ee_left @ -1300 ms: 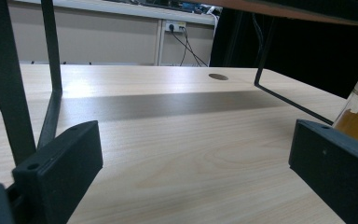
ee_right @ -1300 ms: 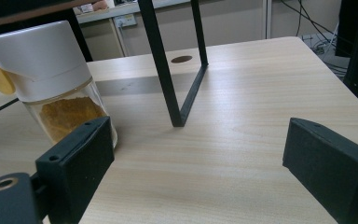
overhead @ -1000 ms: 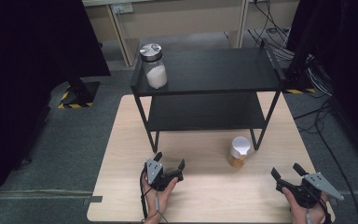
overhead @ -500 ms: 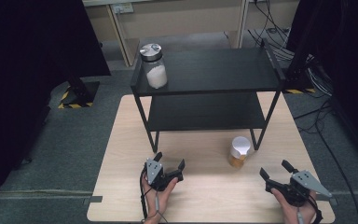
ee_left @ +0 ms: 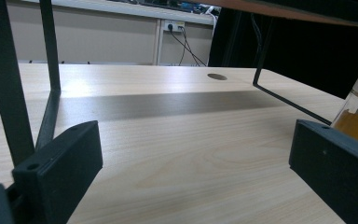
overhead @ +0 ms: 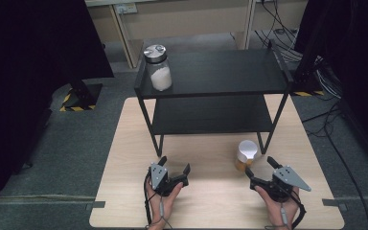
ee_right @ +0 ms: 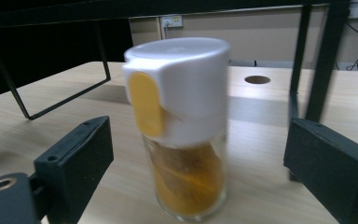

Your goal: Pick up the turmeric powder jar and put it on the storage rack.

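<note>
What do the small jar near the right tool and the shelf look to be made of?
Jar: clear glossy body, glass or hard plastic, since the orange contents show through; cap looks like matte white plastic with a yellow tab. Shelf: thin black frame and boards, probably painted metal, dull finish.

Both forearms come in from the bottom edge of the high view, palms up under the tools. L hand [overhead: 162,197] sits low-centre, holding the left gripper [overhead: 175,168]; jaws wide apart, nothing between them, pointing fwd and a bit to the right. R hand [overhead: 279,207] is further right with the right gripper [overhead: 259,166], jaws just been closing a little but standing well apart, pads not pressing anything; angled fwd-left, probably near level, though hard to judge from above.
</note>
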`<state>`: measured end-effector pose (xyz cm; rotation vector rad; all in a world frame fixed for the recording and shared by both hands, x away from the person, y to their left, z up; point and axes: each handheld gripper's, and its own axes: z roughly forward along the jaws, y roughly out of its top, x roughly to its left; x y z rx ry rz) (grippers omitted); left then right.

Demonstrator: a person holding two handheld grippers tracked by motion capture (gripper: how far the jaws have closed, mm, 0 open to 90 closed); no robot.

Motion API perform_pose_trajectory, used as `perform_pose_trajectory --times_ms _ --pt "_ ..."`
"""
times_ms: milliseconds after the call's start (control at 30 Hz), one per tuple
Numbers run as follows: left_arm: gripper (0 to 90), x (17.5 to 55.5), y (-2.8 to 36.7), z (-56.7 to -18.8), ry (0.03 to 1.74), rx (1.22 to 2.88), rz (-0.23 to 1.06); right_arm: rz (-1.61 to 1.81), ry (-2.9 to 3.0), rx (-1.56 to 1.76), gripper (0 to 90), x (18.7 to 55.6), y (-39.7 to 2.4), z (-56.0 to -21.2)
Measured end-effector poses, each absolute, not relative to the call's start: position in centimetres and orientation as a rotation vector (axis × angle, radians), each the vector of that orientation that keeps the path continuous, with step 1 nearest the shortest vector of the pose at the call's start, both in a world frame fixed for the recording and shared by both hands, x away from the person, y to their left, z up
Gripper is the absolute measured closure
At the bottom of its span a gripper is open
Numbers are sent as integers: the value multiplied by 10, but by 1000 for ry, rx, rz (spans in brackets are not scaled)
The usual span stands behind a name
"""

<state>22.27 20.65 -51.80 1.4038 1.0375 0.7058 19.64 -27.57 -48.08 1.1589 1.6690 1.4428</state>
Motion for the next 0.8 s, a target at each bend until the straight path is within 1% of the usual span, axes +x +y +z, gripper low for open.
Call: perform_pose_trajectory --times_ms 200,433,667,733,800 --pt "21 223 208 -518 1040 1400 698 1425 1676 1167 130 210 -257 -484" --pt "20 224 208 -518 1041 1400 695 1378 1669 1175 204 219 -242 -485" --pt "20 224 208 -518 1039 1401 695 1352 1659 1179 262 227 -236 -489" --pt "20 224 208 -518 1039 1399 694 1343 1656 1173 291 228 -234 -490" --pt "20 224 209 -518 1041 1398 692 1345 1654 1167 293 229 -235 -491"
